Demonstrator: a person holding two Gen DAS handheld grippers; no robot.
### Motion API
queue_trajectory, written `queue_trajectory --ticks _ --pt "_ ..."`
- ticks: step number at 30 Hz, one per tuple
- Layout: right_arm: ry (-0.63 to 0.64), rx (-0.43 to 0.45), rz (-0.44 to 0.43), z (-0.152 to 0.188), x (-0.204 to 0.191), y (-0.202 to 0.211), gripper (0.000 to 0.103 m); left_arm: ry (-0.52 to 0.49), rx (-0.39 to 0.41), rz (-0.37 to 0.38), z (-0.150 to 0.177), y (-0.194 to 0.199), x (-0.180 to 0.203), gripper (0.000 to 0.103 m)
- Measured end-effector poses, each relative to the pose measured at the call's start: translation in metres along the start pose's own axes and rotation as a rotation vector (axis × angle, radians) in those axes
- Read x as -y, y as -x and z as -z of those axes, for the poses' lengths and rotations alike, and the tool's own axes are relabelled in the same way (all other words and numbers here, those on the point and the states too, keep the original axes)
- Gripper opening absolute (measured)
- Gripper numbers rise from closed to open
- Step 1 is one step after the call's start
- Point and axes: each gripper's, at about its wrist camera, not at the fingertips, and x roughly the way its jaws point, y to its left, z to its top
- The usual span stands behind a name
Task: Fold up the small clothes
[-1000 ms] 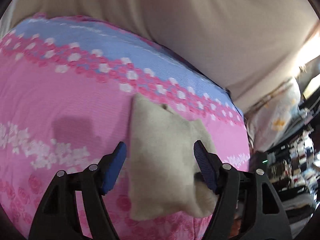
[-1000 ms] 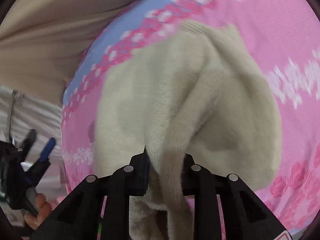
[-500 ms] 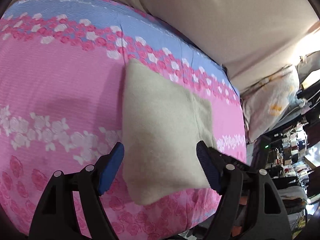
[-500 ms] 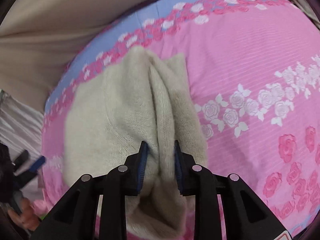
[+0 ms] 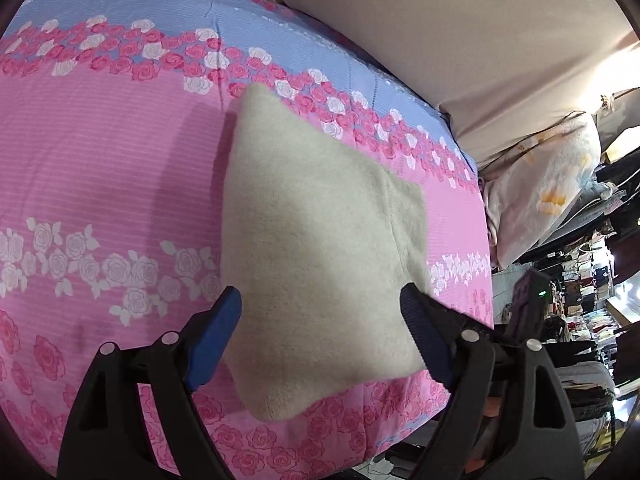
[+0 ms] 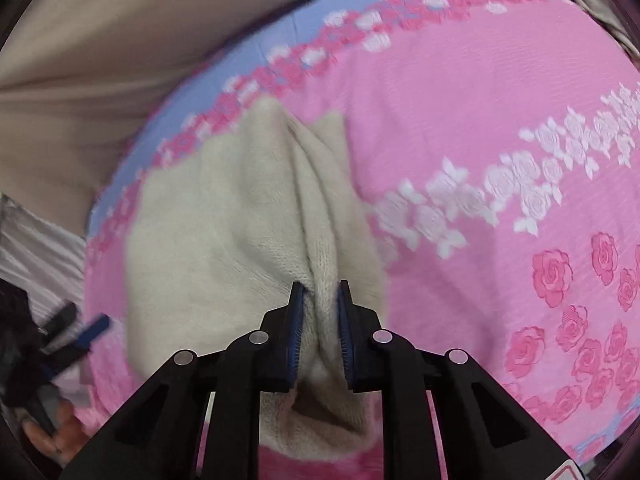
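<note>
A cream knitted garment [image 5: 312, 220] lies folded on the pink rose-print bedspread [image 5: 100, 160], near its blue border. My left gripper [image 5: 320, 292] hovers over the garment's near end with its jaws opening wide; the cloth lies between the blue pads [image 5: 216, 336], which do not press on it. In the right wrist view, the right gripper [image 6: 320, 286] pinches a raised ridge of the same garment [image 6: 200, 220], its jaws closing on the fold. My left gripper [image 6: 80, 332] shows blurred at that view's left edge, held by a hand [image 6: 60, 440].
A beige fabric surface [image 5: 440, 20] rises behind the bed. A floral pillow [image 5: 540, 192] leans beyond the bed's right edge, with cluttered shelves [image 5: 592, 280] past it. Pink bedspread [image 6: 480, 100] stretches right of the garment.
The garment went from hanging bunched to lying flat on the bedspread. Both grippers came down and pulled back along it. The left jaws spread wider; the right jaws still pinch the ridge.
</note>
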Motion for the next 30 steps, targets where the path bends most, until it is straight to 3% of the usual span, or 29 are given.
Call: queue_trajectory --ticks 1,3,5,6,9,12,14,15,16,19,21,23,24,27,28,29,30 --pt "-0.019 0.008 -0.020 -0.001 0.000 0.004 0.026 0.013 -0.021 -0.009 -0.001 -0.006 -0.003 0.080" --pt "-0.021 0.051 0.001 -0.004 -0.007 0.018 0.056 0.033 -0.043 -0.019 -0.003 -0.013 -0.007 0.080" --pt "-0.010 0.105 0.042 -0.006 -0.011 0.026 0.077 0.058 -0.030 -0.041 -0.004 -0.015 -0.015 0.080" --pt "-0.011 0.102 0.036 -0.007 -0.009 0.024 0.080 0.072 -0.026 -0.046 -0.006 -0.018 -0.019 0.081" --pt "-0.091 -0.031 -0.041 -0.007 0.010 -0.007 0.080 0.137 -0.057 -0.044 -0.010 -0.033 -0.035 0.081" --pt "-0.201 -0.080 -0.163 -0.005 0.022 -0.032 0.080 0.195 -0.105 -0.034 -0.012 -0.057 -0.049 0.084" --pt "-0.250 -0.063 -0.227 -0.005 0.025 -0.042 0.082 0.221 -0.129 -0.013 -0.013 -0.073 -0.056 0.087" --pt "-0.228 -0.067 -0.232 -0.007 0.021 -0.043 0.060 0.230 -0.135 0.011 -0.013 -0.078 -0.059 0.086" --pt "-0.202 -0.084 -0.232 -0.011 0.015 -0.043 0.051 0.216 -0.127 0.023 -0.016 -0.079 -0.056 0.068" --pt "-0.153 -0.035 -0.235 -0.017 -0.001 -0.009 0.035 0.179 -0.134 0.039 -0.026 -0.064 -0.038 0.046" --pt "-0.110 0.021 -0.234 -0.018 -0.010 0.028 0.023 0.158 -0.124 0.084 -0.031 -0.043 -0.022 0.045" --pt "-0.039 0.031 -0.184 -0.013 -0.013 0.047 0.023 0.124 -0.122 0.097 -0.030 -0.025 -0.007 0.049" --pt "-0.004 0.016 -0.151 -0.009 -0.011 0.044 0.032 0.117 -0.130 0.084 -0.027 -0.025 -0.004 0.055" --pt "-0.021 -0.085 -0.030 0.005 0.013 0.008 0.043 0.107 -0.192 -0.002 -0.014 -0.054 -0.014 0.061" --pt "-0.058 -0.105 -0.034 0.007 0.020 -0.001 0.045 0.142 -0.227 -0.053 -0.008 -0.066 -0.024 0.062" --pt "-0.097 -0.091 -0.068 0.009 0.026 -0.004 0.053 0.201 -0.234 -0.064 -0.001 -0.073 -0.036 0.068" --pt "-0.108 -0.066 -0.075 0.010 0.028 -0.003 0.060 0.238 -0.205 -0.031 0.003 -0.071 -0.045 0.072"
